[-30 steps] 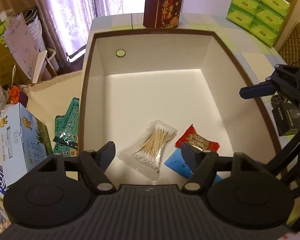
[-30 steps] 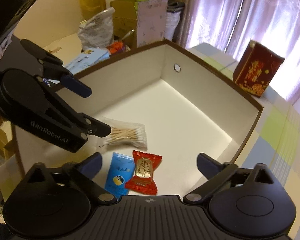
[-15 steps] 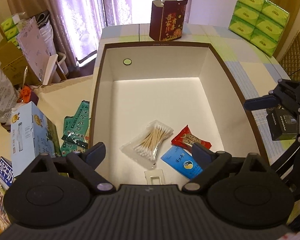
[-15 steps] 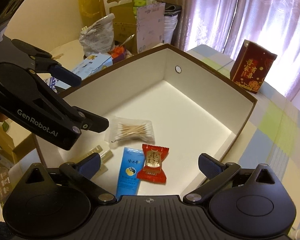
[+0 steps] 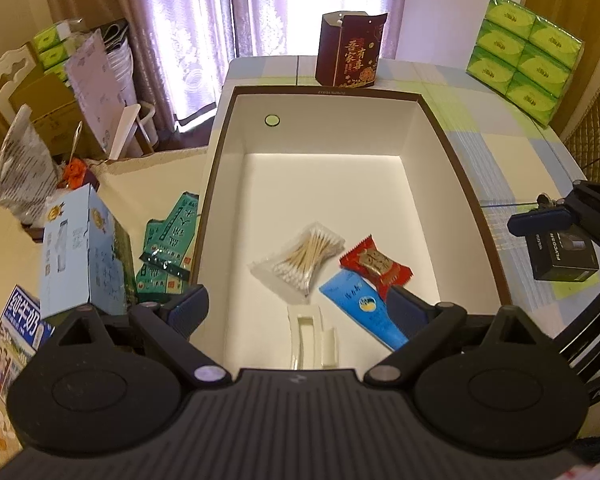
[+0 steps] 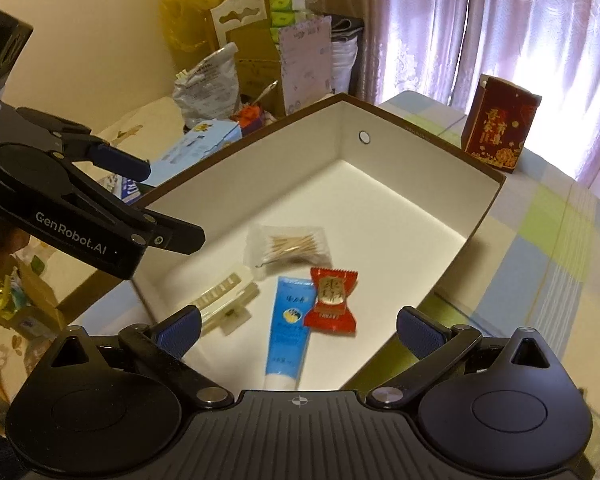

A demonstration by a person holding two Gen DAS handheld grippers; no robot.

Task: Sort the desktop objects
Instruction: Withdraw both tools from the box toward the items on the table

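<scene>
A brown-rimmed white box (image 5: 444, 128) (image 6: 496, 192) lies on the table. Inside it lie a bag of cotton swabs (image 5: 304, 258) (image 6: 290, 244), a red candy packet (image 5: 376, 266) (image 6: 332, 296), a blue tube (image 5: 360, 312) (image 6: 290, 328) and a cream hair clip (image 5: 312, 336) (image 6: 224, 304). My left gripper (image 5: 296, 308) hovers open above the box's near end, holding nothing. My right gripper (image 6: 298, 328) is open and empty above the box's near right corner. The right gripper's finger (image 5: 540, 220) shows at the right edge of the left wrist view. One left fingertip (image 6: 118, 162) shows in the right wrist view.
A dark red carton (image 5: 350, 54) (image 6: 498, 122) stands behind the box. Green tissue packs (image 5: 524, 50) are stacked at the back right. Left of the box lie green sachets (image 5: 168, 248) and a light blue carton (image 5: 84, 248). Bags and cardboard boxes (image 6: 236, 52) crowd the far left.
Both grippers have pulled back and up from the box, so more of it shows. The hair clip has come into view at the near end. Nothing in the box moved.
</scene>
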